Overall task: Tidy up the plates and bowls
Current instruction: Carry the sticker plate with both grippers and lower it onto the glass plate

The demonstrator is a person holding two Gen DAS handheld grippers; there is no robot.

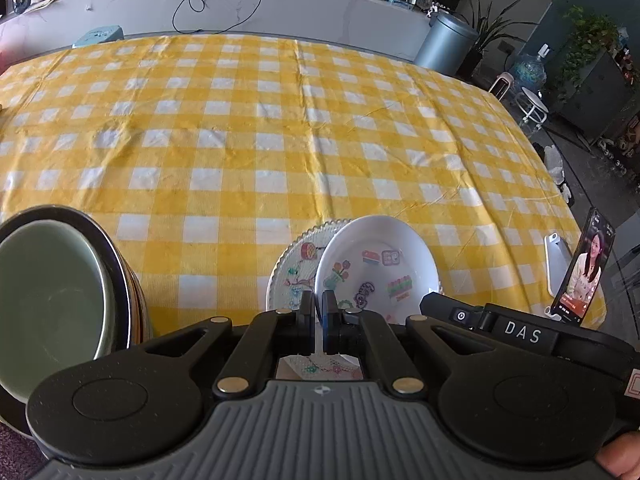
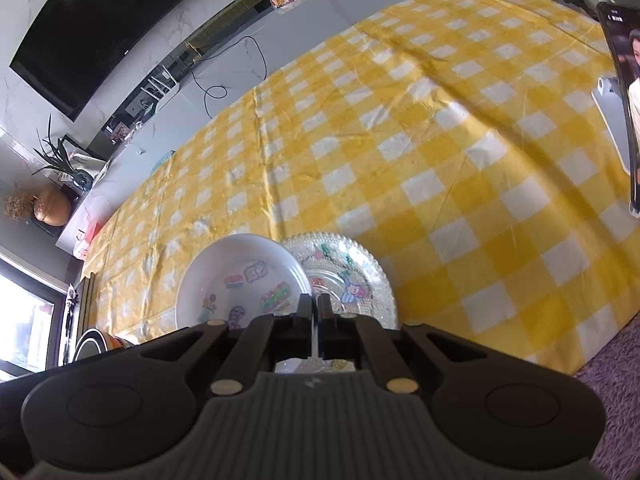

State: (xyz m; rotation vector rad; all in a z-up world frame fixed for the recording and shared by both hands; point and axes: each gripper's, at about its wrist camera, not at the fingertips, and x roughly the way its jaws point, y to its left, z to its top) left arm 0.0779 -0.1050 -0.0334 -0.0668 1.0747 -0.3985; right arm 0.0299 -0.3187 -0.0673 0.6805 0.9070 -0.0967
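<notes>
Jaws of the left gripper pinch the near rim of the white bowl, tilted up ahead of it. Right gripper clamps the glass plate edge (bowl just left of it). Green bowl sits left on stacked plates, over the checked cloth.

My matt black plastic gripper with ribbed grey base faces a glossy white sticker-dotted bowl, a beaded clear glass plate at its three o'clock, a satin green bowl at nine, all on creased yellow-checked cloth.
</notes>
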